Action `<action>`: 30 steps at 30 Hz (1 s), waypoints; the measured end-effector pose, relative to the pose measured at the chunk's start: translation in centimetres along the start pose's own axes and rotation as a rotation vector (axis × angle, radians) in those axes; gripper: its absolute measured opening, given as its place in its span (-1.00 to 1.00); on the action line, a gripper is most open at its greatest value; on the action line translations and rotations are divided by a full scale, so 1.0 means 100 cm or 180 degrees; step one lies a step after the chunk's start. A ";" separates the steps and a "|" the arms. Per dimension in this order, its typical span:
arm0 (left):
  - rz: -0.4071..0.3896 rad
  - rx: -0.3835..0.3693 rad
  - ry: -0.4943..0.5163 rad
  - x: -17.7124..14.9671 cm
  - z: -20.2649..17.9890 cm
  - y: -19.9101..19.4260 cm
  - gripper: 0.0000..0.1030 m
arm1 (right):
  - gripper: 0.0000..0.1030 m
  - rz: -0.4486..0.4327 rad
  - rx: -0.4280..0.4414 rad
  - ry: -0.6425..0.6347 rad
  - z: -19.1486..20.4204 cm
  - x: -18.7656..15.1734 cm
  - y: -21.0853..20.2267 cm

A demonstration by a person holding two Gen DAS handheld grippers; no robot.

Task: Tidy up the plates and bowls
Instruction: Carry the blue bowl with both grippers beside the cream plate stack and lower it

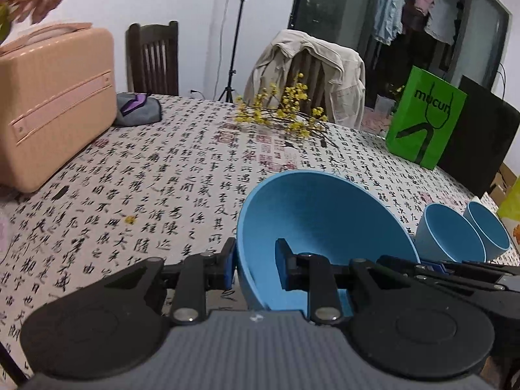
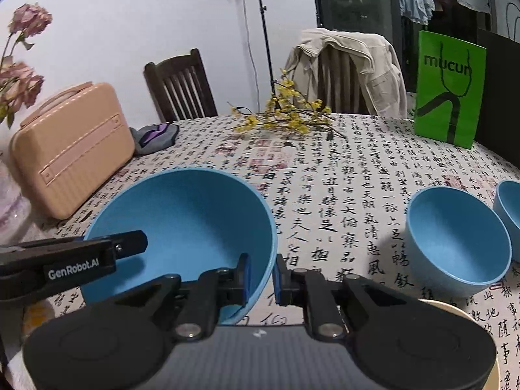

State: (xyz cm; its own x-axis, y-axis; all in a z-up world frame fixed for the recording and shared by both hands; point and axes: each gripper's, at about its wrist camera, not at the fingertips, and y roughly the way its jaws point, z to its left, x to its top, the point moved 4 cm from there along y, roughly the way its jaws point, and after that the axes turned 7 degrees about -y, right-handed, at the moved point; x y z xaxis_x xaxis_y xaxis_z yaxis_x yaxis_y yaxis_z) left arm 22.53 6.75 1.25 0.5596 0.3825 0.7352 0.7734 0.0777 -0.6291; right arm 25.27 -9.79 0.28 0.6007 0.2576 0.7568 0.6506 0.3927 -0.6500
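Here my left gripper (image 1: 255, 268) and my right gripper (image 2: 261, 279) both clamp the rim of the big blue bowl (image 2: 191, 221), one on each side, tilting it above the table (image 2: 341, 178), left of two smaller bowls (image 2: 455, 240).

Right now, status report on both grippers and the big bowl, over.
Left gripper and right gripper: jaws clamped on opposite rims of the big blue bowl. Bowl tilted. Two small blue bowls sit to its right; nothing between.
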 end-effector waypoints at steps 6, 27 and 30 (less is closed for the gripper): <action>-0.0044 0.0020 -0.0140 -0.006 0.019 -0.012 -0.51 | -0.73 -0.0036 0.0094 -0.0089 0.017 -0.004 -0.003; -0.0108 0.0116 -0.0427 -0.035 0.074 -0.039 -0.51 | -0.73 -0.0049 0.0408 -0.0270 0.064 -0.034 0.002; -0.0098 0.0116 -0.0479 -0.042 0.082 -0.040 -0.51 | -0.73 -0.0053 0.0441 -0.0276 0.068 -0.038 0.003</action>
State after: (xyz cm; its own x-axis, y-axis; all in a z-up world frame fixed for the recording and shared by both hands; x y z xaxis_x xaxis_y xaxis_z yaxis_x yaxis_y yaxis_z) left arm 14.67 12.34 -1.39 0.4826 0.5128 0.7100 0.7767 0.1240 -0.6175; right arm 20.05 -4.65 -2.33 0.5441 0.3229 0.7744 0.5862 0.5140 -0.6263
